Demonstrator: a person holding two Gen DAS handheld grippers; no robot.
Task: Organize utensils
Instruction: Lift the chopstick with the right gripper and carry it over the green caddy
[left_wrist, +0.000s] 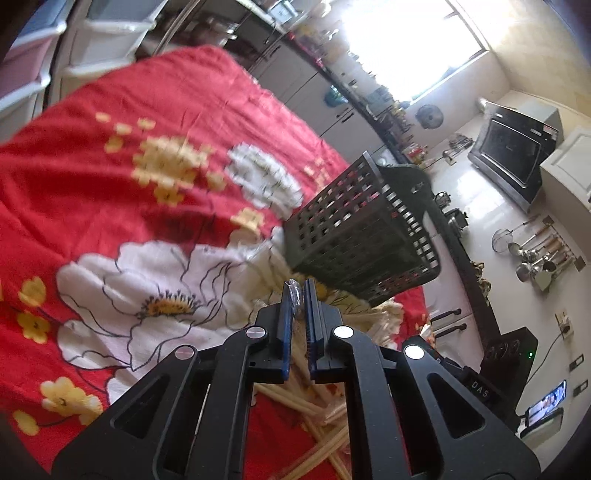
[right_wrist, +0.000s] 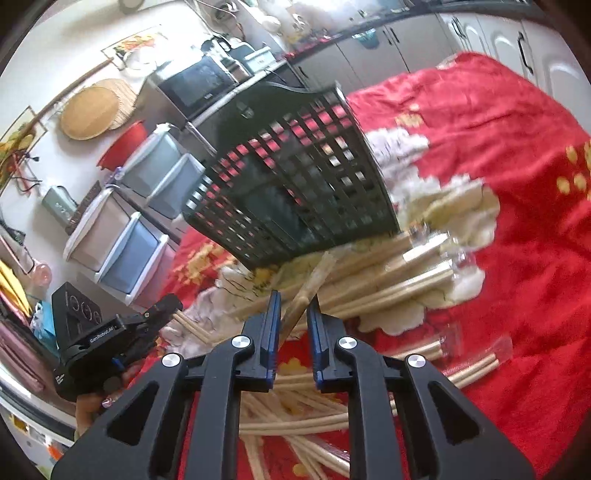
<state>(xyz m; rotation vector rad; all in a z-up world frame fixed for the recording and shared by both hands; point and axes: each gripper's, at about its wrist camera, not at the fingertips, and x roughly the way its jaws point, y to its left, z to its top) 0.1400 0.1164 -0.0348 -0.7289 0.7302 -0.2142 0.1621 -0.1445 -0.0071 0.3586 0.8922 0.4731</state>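
Left gripper (left_wrist: 298, 286) has its jaws nearly together, pinching a crinkly clear wrapper end (left_wrist: 294, 291); what's inside it I cannot tell. Right gripper (right_wrist: 293, 301) is narrow but has a gap, jaws straddling 1 wrapped chopstick pair (right_wrist: 314, 280), not clearly clamped. Chopsticks (right_wrist: 391, 284) lie scattered in a loose pile on the red floral cloth (right_wrist: 517, 206), just beside and partly against the black lattice basket (right_wrist: 295, 184), which stands tilted in view. More sticks (left_wrist: 314, 417) lie under the left tool. Judgement: sticks are light, stiff and thin, and the plastic sleeves are slippery, so grab mid-length across the pair, not the wrapper tip, or it will swing or slide out. Basket walls are open grid; ends may poke through.
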